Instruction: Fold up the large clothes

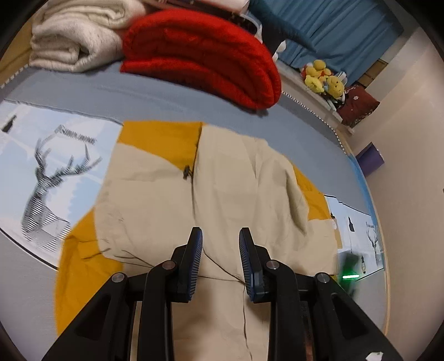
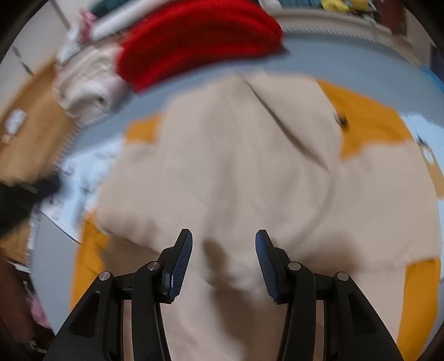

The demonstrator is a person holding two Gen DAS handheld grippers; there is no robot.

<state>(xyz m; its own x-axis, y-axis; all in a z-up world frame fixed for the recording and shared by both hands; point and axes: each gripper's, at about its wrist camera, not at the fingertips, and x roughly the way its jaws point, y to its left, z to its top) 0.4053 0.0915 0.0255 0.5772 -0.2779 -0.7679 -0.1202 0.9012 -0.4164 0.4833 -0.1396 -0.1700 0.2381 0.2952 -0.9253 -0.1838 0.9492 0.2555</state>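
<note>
A large beige garment (image 1: 227, 188) lies spread flat over a yellow cloth (image 1: 161, 133) on the bed. A small dark toggle (image 1: 186, 171) sits by its centre seam, and thin dark cords trail across its near part. My left gripper (image 1: 220, 230) hovers over the near part of the garment, open, with only the fabric far below showing between the fingers. In the blurred right wrist view the same beige garment (image 2: 236, 166) fills the middle. My right gripper (image 2: 224, 232) hangs above it, open wider, holding nothing.
A folded red knit (image 1: 205, 52) and a folded cream blanket (image 1: 75, 39) lie at the far side of the bed (image 1: 172, 91). The sheet has a deer print (image 1: 47, 188). Yellow plush toys (image 1: 322, 75) sit on a ledge by blue curtains (image 1: 333, 25).
</note>
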